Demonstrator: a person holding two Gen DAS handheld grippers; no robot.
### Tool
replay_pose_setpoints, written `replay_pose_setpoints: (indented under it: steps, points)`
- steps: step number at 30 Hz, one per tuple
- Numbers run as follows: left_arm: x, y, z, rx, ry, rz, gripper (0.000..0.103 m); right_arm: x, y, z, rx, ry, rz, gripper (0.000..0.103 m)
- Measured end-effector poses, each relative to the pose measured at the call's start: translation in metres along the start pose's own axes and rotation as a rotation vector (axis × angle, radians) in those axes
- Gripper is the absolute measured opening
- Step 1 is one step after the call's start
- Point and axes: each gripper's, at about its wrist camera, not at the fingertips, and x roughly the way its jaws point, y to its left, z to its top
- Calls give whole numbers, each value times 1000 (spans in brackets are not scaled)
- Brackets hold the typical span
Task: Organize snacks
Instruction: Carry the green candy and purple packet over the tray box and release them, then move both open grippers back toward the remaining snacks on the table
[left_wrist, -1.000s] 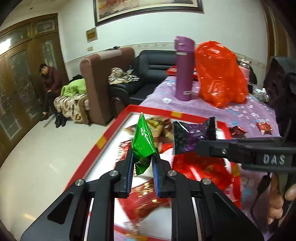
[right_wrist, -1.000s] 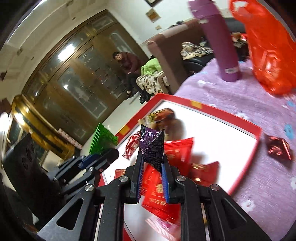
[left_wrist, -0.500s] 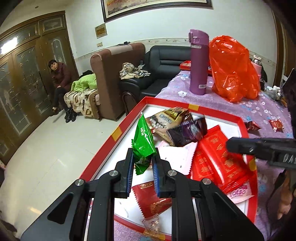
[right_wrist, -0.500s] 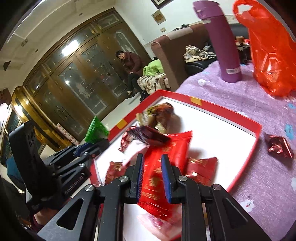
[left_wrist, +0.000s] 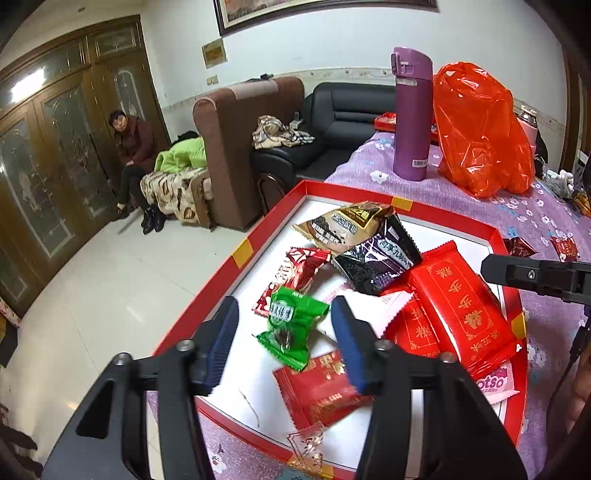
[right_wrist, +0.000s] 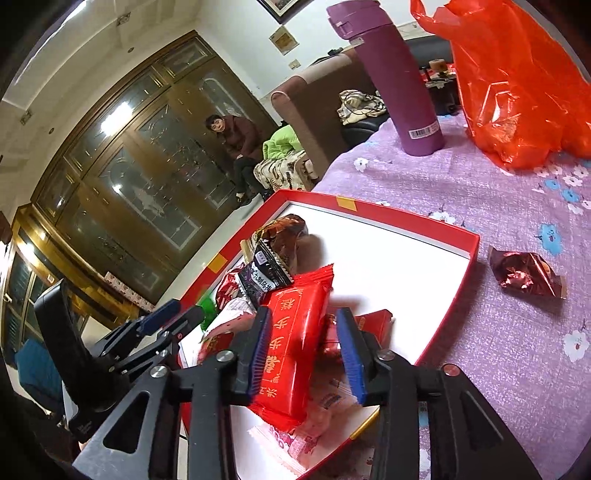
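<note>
Purple flowered cloth covers the surface (left_wrist: 373, 162), and a shallow red tray (left_wrist: 269, 221) with a white floor sits at its near edge, with a living room of sofas and dark wooden doors behind.

The left gripper (left_wrist: 284, 332) has just been opening its jaws; they now stand spread, and the green candy (left_wrist: 291, 325) lies between them on the tray floor, touched by neither pad. Its long axis runs from the near tray edge toward the far one, slightly tilted, and it overlaps a red-and-white wrapper (left_wrist: 295, 273) behind it and a flat red packet (left_wrist: 321, 387) in front.

The right gripper (right_wrist: 303, 350) has also just been opening its jaws; they are spread with nothing pinched. A long red packet (right_wrist: 291, 343) lies beneath and between them, its length running roughly along the line of the fingers, resting on other wrappers near the near right corner of the tray. Beyond it sit a black-and-purple pouch (right_wrist: 264, 275) and a brown pouch (right_wrist: 282, 230), heaped toward the tray's left edge.

Outward still, one dark red candy (right_wrist: 524, 275) lies on the cloth just outside the tray's right edge. It is well to the right of the right jaws and far from the left ones, so I judge the right hand the nearer one to fetch it. A purple flask (right_wrist: 391, 77) and an orange plastic bag (right_wrist: 517, 77) stand at the far side of the surface.
</note>
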Motion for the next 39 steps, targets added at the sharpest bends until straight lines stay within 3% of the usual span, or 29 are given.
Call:
replay_pose_setpoints:
  steps: [5,13,17,23,39]
  points:
    - [-3,14,-3,-32,-14,10,65,-4,0,-1,9,-7,-6,51]
    - [-7,16,-7,-36,-6,24,67,-8,0,-1,15,-27,-50,58]
    - [-22,17,-6,-41,-37,15,78,-12,-5,0,32,-55,-76,60]
    - [-44,21,-10,-6,-74,35,83,-23,-18,2,86,-114,-83,64]
    - [-63,10,-13,78,-85,54,84,-34,-51,2,189,-140,-117,64]
